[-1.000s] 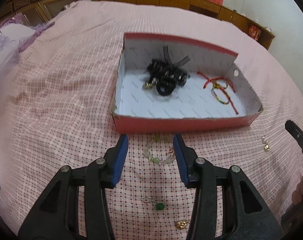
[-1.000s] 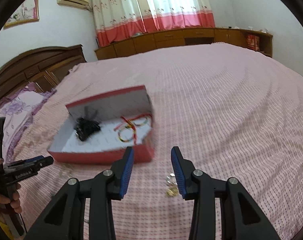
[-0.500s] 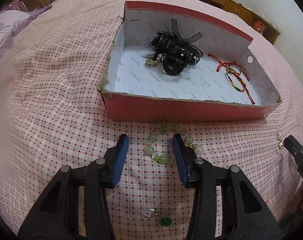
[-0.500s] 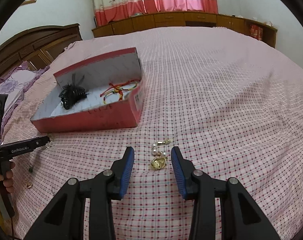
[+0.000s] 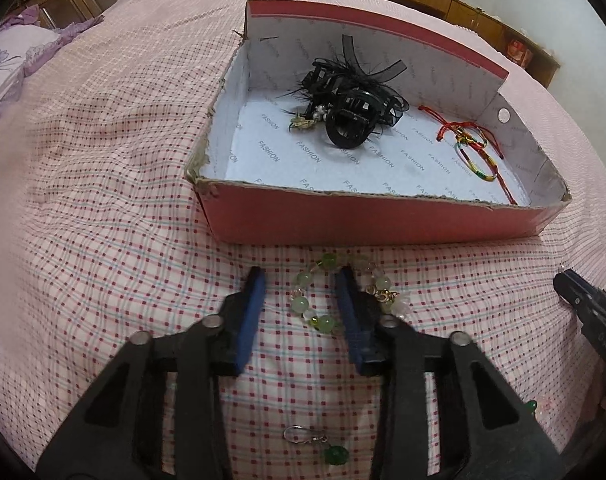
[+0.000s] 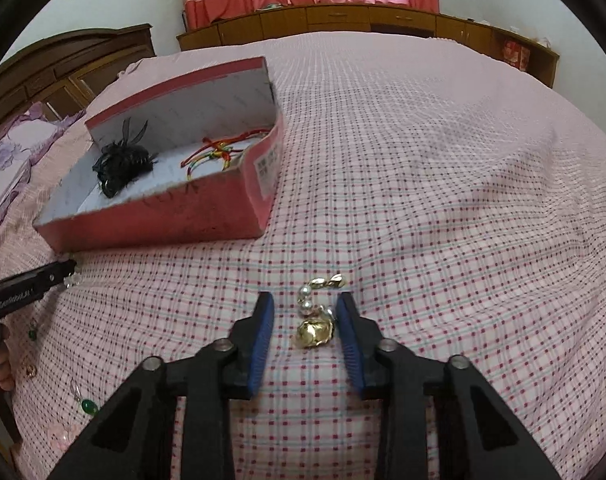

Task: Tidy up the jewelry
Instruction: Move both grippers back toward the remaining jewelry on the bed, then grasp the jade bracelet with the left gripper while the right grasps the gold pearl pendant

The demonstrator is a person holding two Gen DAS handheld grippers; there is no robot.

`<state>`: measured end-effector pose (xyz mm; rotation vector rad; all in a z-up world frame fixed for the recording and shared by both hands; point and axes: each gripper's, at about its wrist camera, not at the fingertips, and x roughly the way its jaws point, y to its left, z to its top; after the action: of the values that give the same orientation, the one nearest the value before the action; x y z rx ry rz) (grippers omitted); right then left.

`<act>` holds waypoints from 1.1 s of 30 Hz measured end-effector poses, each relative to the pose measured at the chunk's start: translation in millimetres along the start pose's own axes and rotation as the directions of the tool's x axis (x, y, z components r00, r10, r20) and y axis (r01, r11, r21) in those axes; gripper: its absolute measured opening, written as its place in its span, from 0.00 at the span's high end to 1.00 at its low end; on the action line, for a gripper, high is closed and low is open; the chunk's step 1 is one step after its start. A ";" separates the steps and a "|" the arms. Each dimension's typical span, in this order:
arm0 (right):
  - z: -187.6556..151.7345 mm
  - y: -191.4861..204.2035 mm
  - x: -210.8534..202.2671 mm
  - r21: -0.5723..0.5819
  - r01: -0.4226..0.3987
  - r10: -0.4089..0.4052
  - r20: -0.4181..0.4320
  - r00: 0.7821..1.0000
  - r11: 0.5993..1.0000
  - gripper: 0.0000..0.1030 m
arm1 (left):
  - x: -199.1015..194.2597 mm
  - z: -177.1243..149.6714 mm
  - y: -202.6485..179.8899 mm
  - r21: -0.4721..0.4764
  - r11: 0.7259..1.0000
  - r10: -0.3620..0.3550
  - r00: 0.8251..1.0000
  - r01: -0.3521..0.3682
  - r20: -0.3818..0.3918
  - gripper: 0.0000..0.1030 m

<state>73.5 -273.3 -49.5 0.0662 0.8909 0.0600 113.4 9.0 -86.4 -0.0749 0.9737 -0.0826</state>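
Observation:
A red cardboard box [image 5: 367, 216] with a white lining sits on the checked bedspread. It holds a black hair clip [image 5: 353, 114] and red cord bracelets [image 5: 469, 146]. A green bead bracelet [image 5: 323, 300] lies in front of the box, partly between the fingers of my open left gripper [image 5: 301, 280]. In the right wrist view, a gold and pearl earring [image 6: 315, 320] lies between the fingers of my open right gripper [image 6: 305, 308]. The box [image 6: 159, 224] stands to its left.
A green drop earring [image 5: 327, 450] lies under the left gripper; it also shows in the right wrist view [image 6: 85, 402]. A small gold piece [image 6: 30, 369] lies near it. Wooden cabinets [image 6: 343, 20] and a headboard border the bed.
Both grippers have moved forward and down. The bead bracelet now sits between the left fingers and the gold earring between the right fingers. Both stay open.

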 end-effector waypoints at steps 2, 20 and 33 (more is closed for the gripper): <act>-0.8 0.4 -0.6 0.000 -0.001 0.001 0.000 1.000 1.000 0.82 | 1.7 0.2 0.5 -0.011 1.000 -0.013 1.000 0.013 -0.002 0.91; -8.3 4.1 -42.4 0.032 -0.089 0.086 0.086 0.993 0.996 0.83 | -58.8 1.5 17.8 -0.056 0.989 -0.130 0.983 0.138 0.128 1.00; 2.9 24.5 -87.6 -0.009 -0.148 0.147 0.200 0.969 0.989 0.83 | -109.8 8.3 5.8 -0.021 0.987 -0.152 0.957 0.162 0.249 1.00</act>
<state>20.2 -256.0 22.2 0.1415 0.6837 0.1864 59.0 26.4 8.0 -0.1964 0.7194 -0.1953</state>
